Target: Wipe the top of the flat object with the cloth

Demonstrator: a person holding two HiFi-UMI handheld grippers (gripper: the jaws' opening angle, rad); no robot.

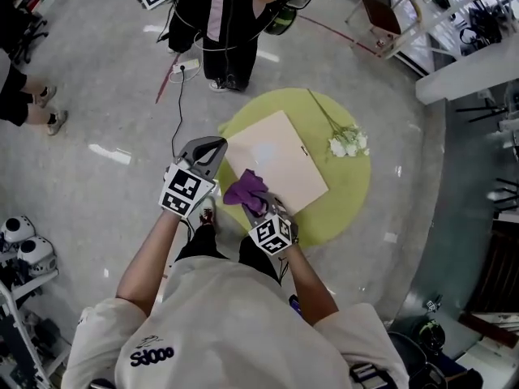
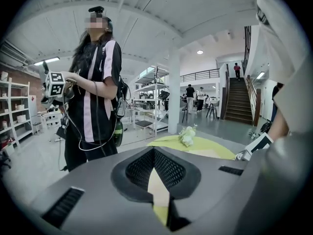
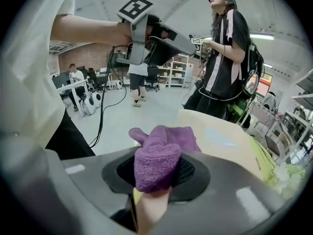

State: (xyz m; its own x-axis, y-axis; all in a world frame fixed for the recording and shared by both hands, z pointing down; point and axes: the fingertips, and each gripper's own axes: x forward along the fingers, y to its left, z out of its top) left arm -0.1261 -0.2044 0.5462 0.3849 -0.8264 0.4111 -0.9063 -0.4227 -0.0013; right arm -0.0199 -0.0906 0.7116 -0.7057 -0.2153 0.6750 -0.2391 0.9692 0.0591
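Observation:
A cream flat object (image 1: 277,165) lies on a round yellow-green table (image 1: 350,194). A purple cloth (image 1: 246,190) rests bunched on its near left corner, and my right gripper (image 1: 261,207) is shut on it. In the right gripper view the cloth (image 3: 160,156) bulges out of the gripper (image 3: 156,174), with the flat object (image 3: 221,137) stretching away behind. My left gripper (image 1: 216,145) hovers just off the flat object's left edge, jaws together with nothing in them. The left gripper (image 2: 154,166) looks across the table (image 2: 198,146) from low down.
White flowers (image 1: 348,143) on a long stem lie on the table's far right. A person (image 1: 229,24) in a black and pink top stands beyond the table holding grippers. A cable (image 1: 179,96) runs over the floor to the left. Shelving (image 1: 422,10) stands at top right.

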